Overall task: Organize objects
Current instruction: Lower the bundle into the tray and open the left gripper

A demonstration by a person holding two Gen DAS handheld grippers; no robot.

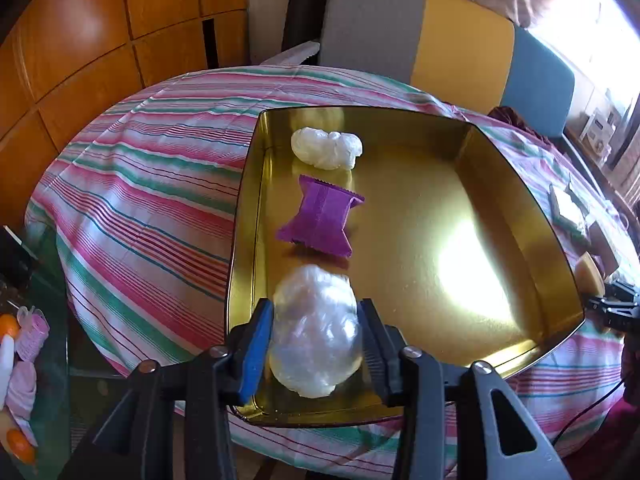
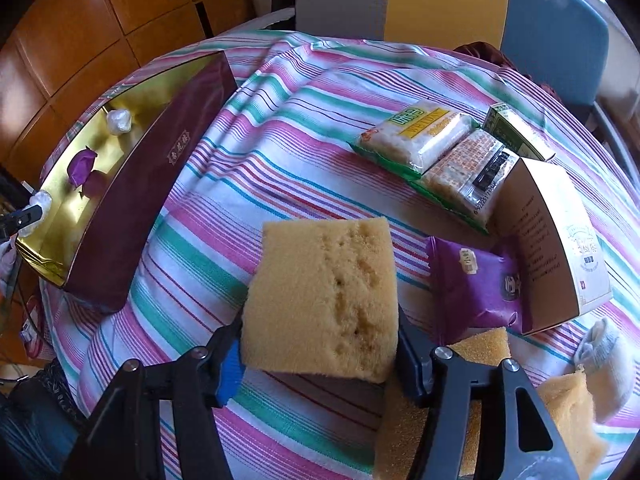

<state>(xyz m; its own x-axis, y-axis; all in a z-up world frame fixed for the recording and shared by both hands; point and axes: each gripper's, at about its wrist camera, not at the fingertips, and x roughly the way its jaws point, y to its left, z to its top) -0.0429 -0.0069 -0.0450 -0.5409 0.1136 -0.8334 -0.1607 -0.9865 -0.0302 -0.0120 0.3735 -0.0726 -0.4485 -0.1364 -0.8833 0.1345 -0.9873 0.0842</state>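
A crumpled clear plastic bundle (image 1: 316,320) rests on the floor of the open gold tin (image 1: 440,200), at its near left corner. My left gripper (image 1: 316,308) stands around it, pads at its sides without squeezing it. Further along the tin's left side lie a purple wrapped sweet (image 1: 320,216) and a second clear bundle (image 1: 326,148). In the right wrist view my right gripper (image 2: 320,320) is shut on a yellow sponge block (image 2: 324,292), held above the striped tablecloth (image 2: 280,128). The tin's maroon wall (image 2: 120,208) is to its left.
To the right of the sponge lie a purple snack pack (image 2: 476,284), a white carton (image 2: 560,240), two cracker packs (image 2: 424,136), a green box (image 2: 516,132), more sponge pieces (image 2: 484,344) and a white sock (image 2: 608,352). Chairs (image 1: 460,36) stand behind the table. Pink hair rollers (image 1: 32,332) sit far left.
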